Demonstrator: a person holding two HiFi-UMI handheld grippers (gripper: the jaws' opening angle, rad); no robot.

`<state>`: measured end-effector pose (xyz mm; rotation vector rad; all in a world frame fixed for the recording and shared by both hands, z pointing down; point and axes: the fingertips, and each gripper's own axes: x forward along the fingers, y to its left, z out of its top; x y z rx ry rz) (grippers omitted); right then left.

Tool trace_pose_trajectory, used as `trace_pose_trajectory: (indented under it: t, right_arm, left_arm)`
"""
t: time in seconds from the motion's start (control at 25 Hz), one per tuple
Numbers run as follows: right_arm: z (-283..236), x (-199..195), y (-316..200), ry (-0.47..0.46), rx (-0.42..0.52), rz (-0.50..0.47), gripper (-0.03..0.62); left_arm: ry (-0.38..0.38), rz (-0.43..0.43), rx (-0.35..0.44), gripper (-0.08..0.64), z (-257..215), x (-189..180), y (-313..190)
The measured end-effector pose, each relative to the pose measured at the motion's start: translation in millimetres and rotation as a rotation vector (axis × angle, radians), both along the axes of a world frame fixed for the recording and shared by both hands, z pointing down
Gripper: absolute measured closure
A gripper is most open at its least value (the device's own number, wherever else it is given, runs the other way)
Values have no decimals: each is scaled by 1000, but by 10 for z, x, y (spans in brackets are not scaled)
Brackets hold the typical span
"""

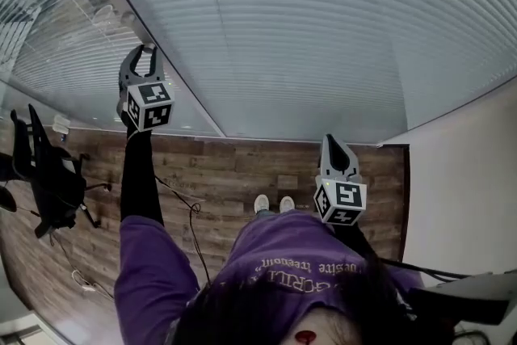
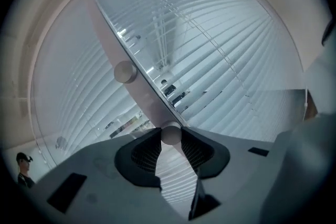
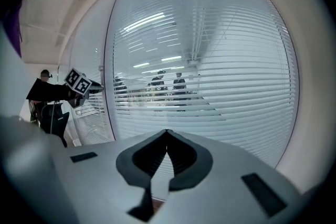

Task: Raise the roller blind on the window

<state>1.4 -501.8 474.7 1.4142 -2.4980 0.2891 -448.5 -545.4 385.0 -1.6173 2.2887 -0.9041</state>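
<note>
A slatted blind (image 1: 307, 28) hangs lowered behind the glass and fills the right gripper view (image 3: 210, 60). A pale upright post (image 2: 137, 93) between two panes carries two round knobs. My left gripper (image 1: 144, 49) is raised against this post; in its own view the left gripper (image 2: 170, 136) is shut on the lower knob (image 2: 170, 132), which sits between the pads. The upper knob (image 2: 124, 72) is free. My right gripper (image 1: 332, 140) hangs lower, short of the blind; the right gripper (image 3: 167, 132) is shut with nothing in it.
A black office chair (image 1: 48, 174) stands at the left on the wooden floor (image 1: 234, 170), where a cable (image 1: 190, 214) trails. A white wall (image 1: 468, 190) closes the right side. People (image 3: 168, 84) stand beyond the glass.
</note>
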Motion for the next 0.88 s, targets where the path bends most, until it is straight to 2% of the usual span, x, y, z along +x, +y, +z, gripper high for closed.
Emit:
trace_pose_trajectory:
  t: [0.08, 0.48, 0.56, 0.76, 0.88]
  right_arm:
    - [13, 5, -1, -2, 0, 1, 595]
    - [-5, 12, 0, -4, 2, 2, 595]
    - [9, 34, 7, -5, 0, 6, 595]
    - [-23, -17, 13, -9, -5, -2, 595]
    - [-14, -8, 17, -6, -4, 0, 595]
  left_arm:
    - [-17, 1, -7, 439, 8, 2, -1]
    - [25, -27, 45, 439, -5, 0, 0]
    - [87, -26, 74, 439, 8, 16, 2]
    - [295, -10, 158, 439, -39, 2, 17]
    - [384, 0, 187, 439, -72, -18, 20]
